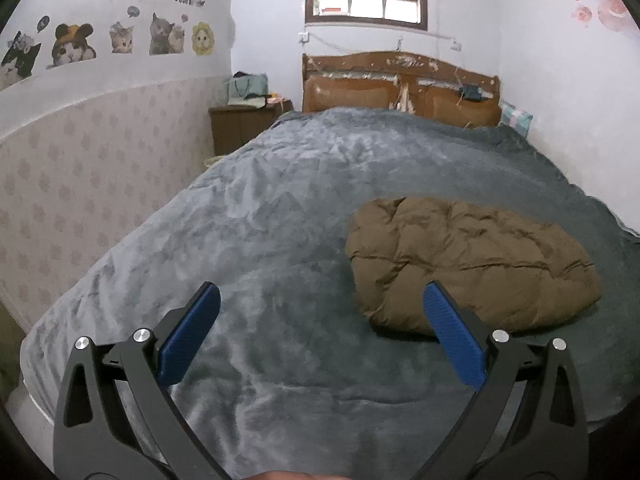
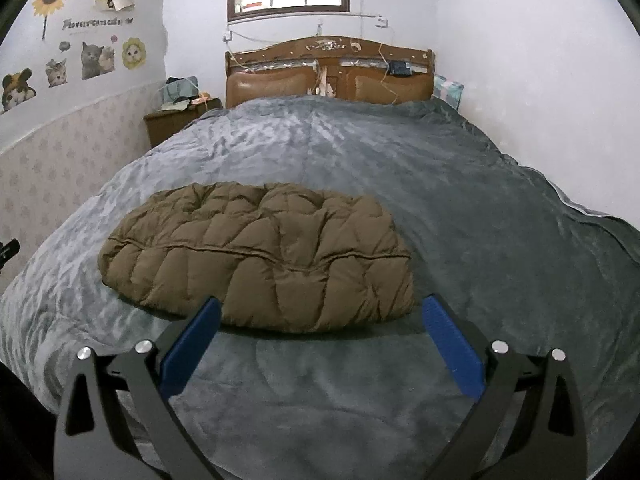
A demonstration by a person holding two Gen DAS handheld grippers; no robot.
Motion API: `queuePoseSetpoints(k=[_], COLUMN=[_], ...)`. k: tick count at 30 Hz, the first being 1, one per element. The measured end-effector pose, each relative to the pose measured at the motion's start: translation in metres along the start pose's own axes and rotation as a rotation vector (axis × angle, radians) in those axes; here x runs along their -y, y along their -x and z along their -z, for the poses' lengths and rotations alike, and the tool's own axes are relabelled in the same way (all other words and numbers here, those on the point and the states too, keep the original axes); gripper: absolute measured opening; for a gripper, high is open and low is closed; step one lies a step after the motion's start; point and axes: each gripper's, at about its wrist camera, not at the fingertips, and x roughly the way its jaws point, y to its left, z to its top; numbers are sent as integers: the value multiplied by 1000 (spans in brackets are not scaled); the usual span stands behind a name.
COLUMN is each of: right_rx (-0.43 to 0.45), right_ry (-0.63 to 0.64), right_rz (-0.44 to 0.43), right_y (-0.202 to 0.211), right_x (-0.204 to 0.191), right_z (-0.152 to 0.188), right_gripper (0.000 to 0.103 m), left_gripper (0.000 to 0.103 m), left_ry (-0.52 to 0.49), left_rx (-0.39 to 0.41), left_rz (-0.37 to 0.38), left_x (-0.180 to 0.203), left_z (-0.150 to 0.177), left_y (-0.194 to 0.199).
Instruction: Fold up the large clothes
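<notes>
Folded coat (image 2: pixel 256 256) lies on the bed (image 2: pixel 460 208). Left hand-held gripper (image 1: pixel 320 300) and right hand-held gripper (image 2: pixel 320 312): fingers apart, empty, near the coat.

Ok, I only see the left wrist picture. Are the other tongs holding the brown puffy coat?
Observer: No, the right tongs are open and empty.
Child: Is the coat folded up?
Observer: From that side the coat lies as one bundle, with a seam running right across it.
Child: Is a sleeve poking out at the front?
Observer: No loose sleeve shows along its near edge on the blanket.
</notes>
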Motion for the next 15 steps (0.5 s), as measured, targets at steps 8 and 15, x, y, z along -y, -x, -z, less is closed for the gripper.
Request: queuePoseSetpoints(k=[8,15], right_rx=[-19,-18], right_ry=[-63,-69], right_rz=[-8,-31], right_y=[-12,-15], right_x=[21,23], right_z=[2,4], right_gripper=[101,101], left_gripper=[100,100], left_ry=[-46,-24], left_rx=[-15,-45], left_rz=[-30,-65], left_x=[8,-8], left_z=[8,12], left_y=[-16,-25])
